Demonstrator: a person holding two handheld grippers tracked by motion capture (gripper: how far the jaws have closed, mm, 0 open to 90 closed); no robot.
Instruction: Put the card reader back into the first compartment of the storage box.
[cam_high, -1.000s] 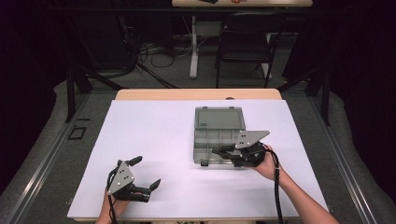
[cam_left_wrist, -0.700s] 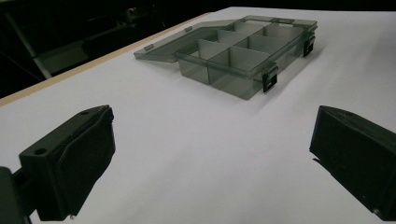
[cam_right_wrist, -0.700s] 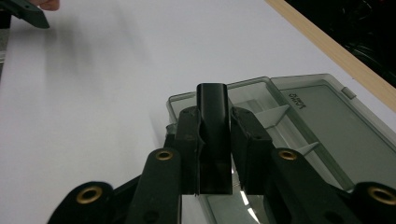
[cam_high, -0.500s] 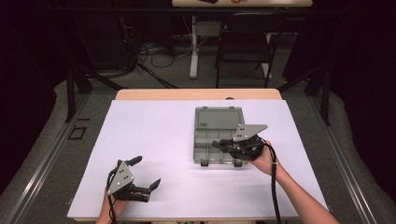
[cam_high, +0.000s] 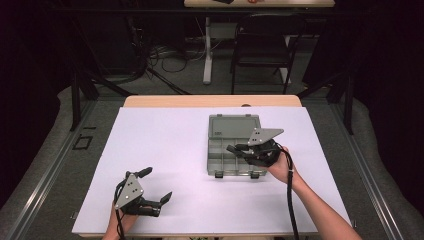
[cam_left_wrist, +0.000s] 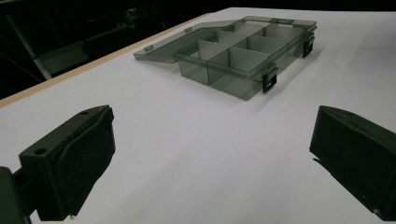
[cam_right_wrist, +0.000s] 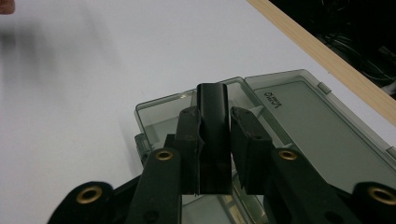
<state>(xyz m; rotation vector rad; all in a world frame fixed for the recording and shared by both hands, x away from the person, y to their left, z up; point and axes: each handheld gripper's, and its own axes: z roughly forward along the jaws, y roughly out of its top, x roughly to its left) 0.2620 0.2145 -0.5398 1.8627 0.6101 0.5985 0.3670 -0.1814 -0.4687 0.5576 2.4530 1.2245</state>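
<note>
White paper covers the table (cam_high: 165, 150); my right gripper (cam_right_wrist: 214, 126) clamps a black rectangular block (cam_right_wrist: 214, 140) above the open grey plastic compartment box (cam_high: 225, 157); left gripper (cam_high: 156, 186), well apart, gapes.

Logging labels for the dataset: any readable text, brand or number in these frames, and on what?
Open lid of the organizer box: one small line of embossed lettering near its corner, too small and blurred to read.
Black block held in the right gripper: no marking visible.
Left gripper, white table cover: no text.
Nothing is legible.
</note>
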